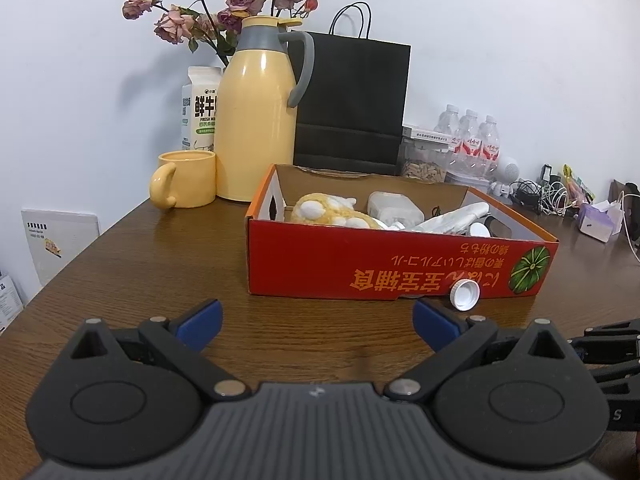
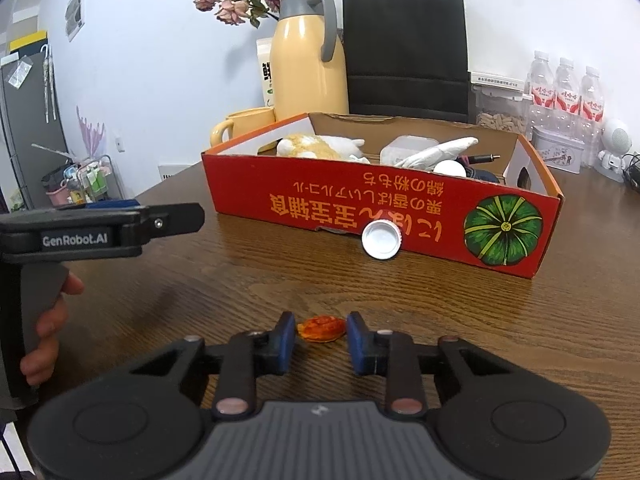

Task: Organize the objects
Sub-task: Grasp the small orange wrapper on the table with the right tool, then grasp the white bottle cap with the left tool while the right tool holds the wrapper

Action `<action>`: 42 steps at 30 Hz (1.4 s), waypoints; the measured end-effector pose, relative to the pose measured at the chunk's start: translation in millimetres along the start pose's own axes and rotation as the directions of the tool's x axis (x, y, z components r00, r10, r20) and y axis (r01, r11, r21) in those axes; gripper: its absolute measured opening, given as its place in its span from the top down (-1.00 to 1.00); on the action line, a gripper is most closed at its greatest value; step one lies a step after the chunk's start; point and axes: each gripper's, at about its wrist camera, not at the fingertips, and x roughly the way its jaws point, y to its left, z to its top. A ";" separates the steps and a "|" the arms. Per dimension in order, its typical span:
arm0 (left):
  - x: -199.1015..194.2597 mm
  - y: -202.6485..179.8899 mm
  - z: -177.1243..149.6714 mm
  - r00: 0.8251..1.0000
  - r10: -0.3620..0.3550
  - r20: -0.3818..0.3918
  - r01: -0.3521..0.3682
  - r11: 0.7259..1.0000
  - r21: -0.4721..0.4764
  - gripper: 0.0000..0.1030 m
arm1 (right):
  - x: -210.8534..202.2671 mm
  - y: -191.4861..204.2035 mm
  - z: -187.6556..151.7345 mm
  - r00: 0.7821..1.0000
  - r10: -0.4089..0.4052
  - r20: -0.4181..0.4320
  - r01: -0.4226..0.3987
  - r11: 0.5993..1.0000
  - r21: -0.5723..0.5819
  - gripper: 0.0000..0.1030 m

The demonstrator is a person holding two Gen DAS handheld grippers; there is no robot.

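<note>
Right gripper [image 2: 320, 334] low over the brown bench [image 2: 520, 340], jaws drawn in around a small orange-red wrapped sweet [image 2: 320, 329], slim gaps on both sides, pads not yet pressing. Sweet flat on the bench, near edge, well apart from the red cardboard box [image 2: 360, 204]. White bottle cap [image 2: 381, 239] on its side, touching the box's near wall. Inside the box: yellow-and-white plush toy [image 2: 308, 146] at left, white plastic container [image 2: 404, 148] and crumpled white wrapper [image 2: 440, 152] toward the right. Left gripper [image 1: 316, 318] released, jaws spread wide, nothing between. Behind the box: yellow jug [image 1: 260, 120], yellow mug [image 1: 188, 178], black paper bag [image 1: 352, 100].
</note>
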 end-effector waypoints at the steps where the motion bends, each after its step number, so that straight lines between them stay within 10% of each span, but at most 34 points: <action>1: 0.6 -0.1 0.0 1.000 0.001 -0.002 -0.001 1.000 0.001 -1.00 | -0.2 -0.4 0.2 1.000 -0.001 0.003 0.001 1.000 0.002 0.48; 14: 5.4 -1.7 -0.7 0.999 0.024 -0.030 -0.024 1.000 0.011 -1.00 | -6.3 -11.9 2.7 0.999 -0.020 0.044 0.019 1.000 0.012 0.75; 21: 6.2 -0.8 -0.8 0.999 0.032 -0.037 -0.032 0.999 0.003 -1.00 | 0.9 -2.6 8.8 0.999 -0.006 0.032 0.008 0.998 -0.066 0.21; 28: 8.2 0.4 -0.8 0.998 0.030 -0.048 -0.030 1.000 -0.002 -1.00 | 22.5 -0.2 15.7 1.000 -0.002 -0.029 -0.002 0.993 -0.116 0.77; 42: 20.6 -32.8 1.2 0.997 0.005 -0.073 -0.001 0.998 0.059 -1.00 | -1.8 -32.4 22.0 0.985 -0.103 0.141 0.110 0.993 -0.039 0.77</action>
